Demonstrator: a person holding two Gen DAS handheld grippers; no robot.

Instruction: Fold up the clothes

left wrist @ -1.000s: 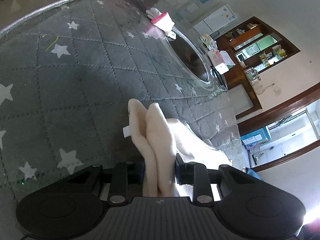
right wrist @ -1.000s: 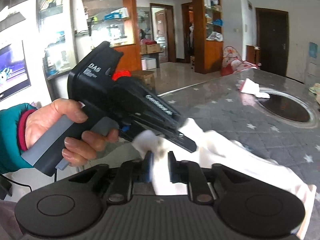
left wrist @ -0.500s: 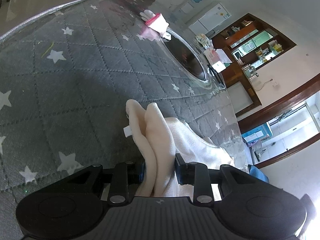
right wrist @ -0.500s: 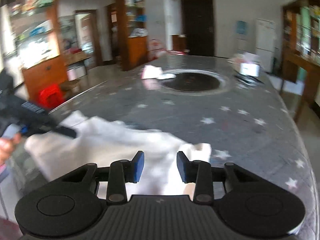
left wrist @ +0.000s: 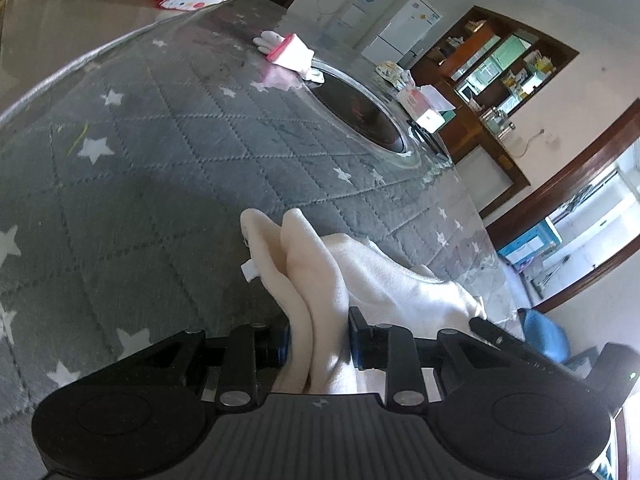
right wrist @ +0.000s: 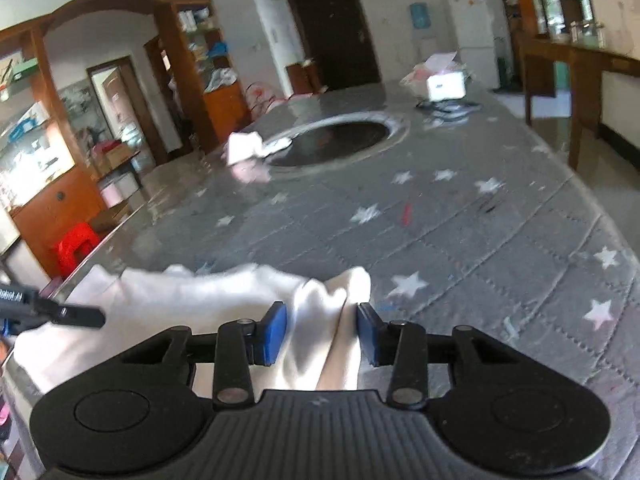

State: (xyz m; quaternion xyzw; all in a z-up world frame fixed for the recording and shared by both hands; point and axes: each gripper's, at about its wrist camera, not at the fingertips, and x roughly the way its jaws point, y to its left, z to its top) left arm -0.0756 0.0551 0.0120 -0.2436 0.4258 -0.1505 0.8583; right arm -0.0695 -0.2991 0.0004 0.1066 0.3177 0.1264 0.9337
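Left claw (left wrist: 316, 336) clamped on a bunched double layer of the cream garment (left wrist: 384, 276), same grip as a second ago. Right claw (right wrist: 322, 334), pinching the cloth beside the left tool a second ago, has let go and swung right along the edge; its pads now stand apart around a raised fold, not closed. Garment lies at the near edge of the star-print counter (right wrist: 460, 216), so probably a re-grip for the next fold; a pink-trimmed white bundle (left wrist: 289, 53) sits far off.
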